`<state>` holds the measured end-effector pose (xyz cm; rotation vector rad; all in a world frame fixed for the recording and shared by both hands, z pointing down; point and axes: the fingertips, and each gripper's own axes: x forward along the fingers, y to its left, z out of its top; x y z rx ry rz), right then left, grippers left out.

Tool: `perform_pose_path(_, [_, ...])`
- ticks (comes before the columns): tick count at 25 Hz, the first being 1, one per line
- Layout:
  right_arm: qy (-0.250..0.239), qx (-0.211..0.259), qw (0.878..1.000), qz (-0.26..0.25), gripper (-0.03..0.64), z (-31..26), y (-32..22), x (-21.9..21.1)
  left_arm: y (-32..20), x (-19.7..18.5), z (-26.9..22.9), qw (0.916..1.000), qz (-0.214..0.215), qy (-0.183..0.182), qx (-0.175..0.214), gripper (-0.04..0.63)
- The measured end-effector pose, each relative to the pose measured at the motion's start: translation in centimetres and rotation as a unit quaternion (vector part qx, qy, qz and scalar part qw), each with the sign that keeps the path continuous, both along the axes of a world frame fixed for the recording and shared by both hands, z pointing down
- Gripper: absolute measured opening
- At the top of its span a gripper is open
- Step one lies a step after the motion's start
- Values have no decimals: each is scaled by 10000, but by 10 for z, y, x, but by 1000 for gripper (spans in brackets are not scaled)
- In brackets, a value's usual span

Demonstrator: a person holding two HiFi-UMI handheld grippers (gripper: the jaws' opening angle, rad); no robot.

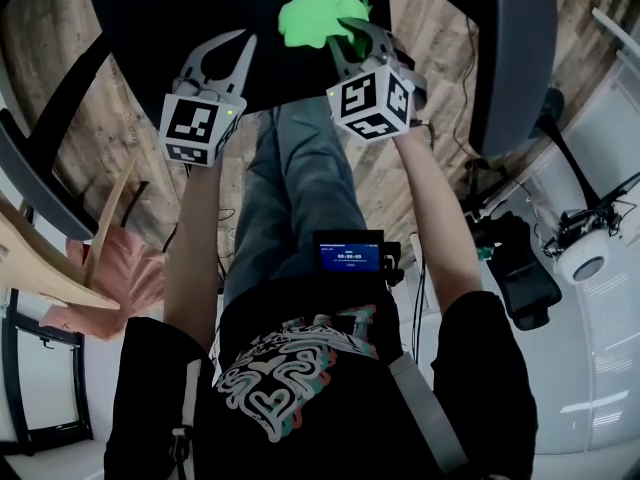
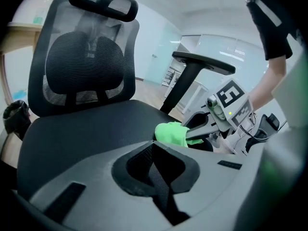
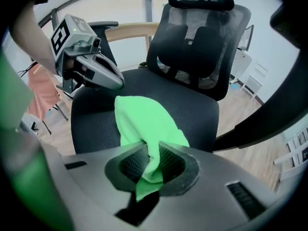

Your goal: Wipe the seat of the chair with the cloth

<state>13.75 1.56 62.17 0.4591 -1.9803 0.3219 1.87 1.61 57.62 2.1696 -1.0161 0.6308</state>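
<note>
**Pinching the cloth on the chair seat**

Gripping with my right tool (image 1: pixel 350 40), I have its jaws pressed together on a fold of the green cloth (image 1: pixel 316 14). In the right gripper view the fold runs between the pads, with a short tail hanging toward the camera, and the rest of the cloth (image 3: pixel 143 121) spreads forward over the black seat (image 3: pixel 195 105). The bunched end lies on the seat's right half, nearer my side than the backrest (image 3: pixel 202 37).

My left tool (image 1: pixel 222 54) is just beside the right one, over the seat's left front. Its jaws are spread and nothing is between them. In the left gripper view only the dark seat (image 2: pixel 86 129) shows past them, with the mesh backrest (image 2: pixel 86 66) upright behind and an armrest (image 2: pixel 204 64) standing to the right. From there I see the cloth (image 2: pixel 172 133) as a small green lump at the tip of the right tool (image 2: pixel 193 136). I cannot tell whether the left tool touches the seat.
</note>
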Motion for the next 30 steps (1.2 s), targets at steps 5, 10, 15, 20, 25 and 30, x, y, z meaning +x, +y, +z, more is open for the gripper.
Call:
perform_pose_path(5, [37,-11,9999,-109,57,-1,-1,2,3,-4,-3,10000,-82,-43,-9,0])
perform_pose_path(10, [-90,-219,9994,-260,57,3,-1,-1,4,-12,-3,9996,-206,-189,35,0])
perform_pose_path(15, [-69,-171,9991,-379,57,3,-3,-5,6,-21,-2,9992,-296,-282,34,0])
perform_pose_path(20, [-108,-212,9977,-642,57,6,-1,-21,14,-34,-1,9982,-454,-396,-17,0])
perform_pose_path(25, [-203,-234,9956,-880,57,11,1,-46,19,-50,0,9966,-638,-513,-30,0])
perform_pose_path(30, [-271,-293,9917,-1224,57,14,4,-69,28,-69,7,9930,-943,-700,-140,0])
